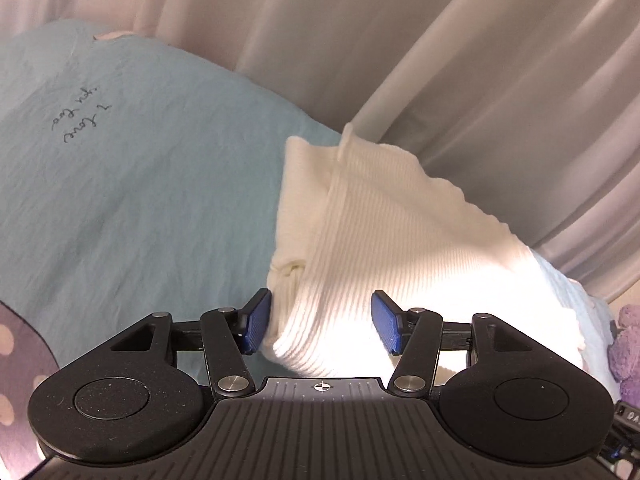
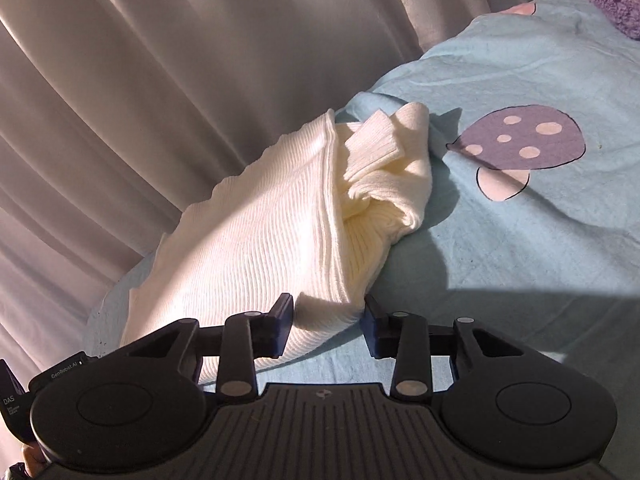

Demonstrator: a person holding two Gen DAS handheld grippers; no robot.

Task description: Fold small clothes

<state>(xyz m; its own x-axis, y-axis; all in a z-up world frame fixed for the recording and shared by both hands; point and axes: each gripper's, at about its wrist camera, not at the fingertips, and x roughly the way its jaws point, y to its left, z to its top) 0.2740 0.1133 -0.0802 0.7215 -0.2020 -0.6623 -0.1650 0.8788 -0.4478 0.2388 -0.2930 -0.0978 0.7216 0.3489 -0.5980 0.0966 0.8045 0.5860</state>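
A cream ribbed knit garment (image 1: pixel 384 240) lies partly folded on the light blue bedsheet (image 1: pixel 140 200), against the curtain. Its near edge sits between the blue pads of my left gripper (image 1: pixel 322 322), whose jaws stand wide apart and do not pinch it. In the right wrist view the same garment (image 2: pixel 260 240) shows a bunched sleeve and cuff (image 2: pixel 374 148) on top. A corner of the garment lies between the pads of my right gripper (image 2: pixel 327 326), which stand apart without clamping it.
A pale curtain (image 1: pixel 440 60) hangs right behind the garment. The sheet carries a purple mushroom print (image 2: pixel 520 144) and handwritten script (image 1: pixel 82 122). A purple plush thing (image 1: pixel 628 344) lies at the right edge.
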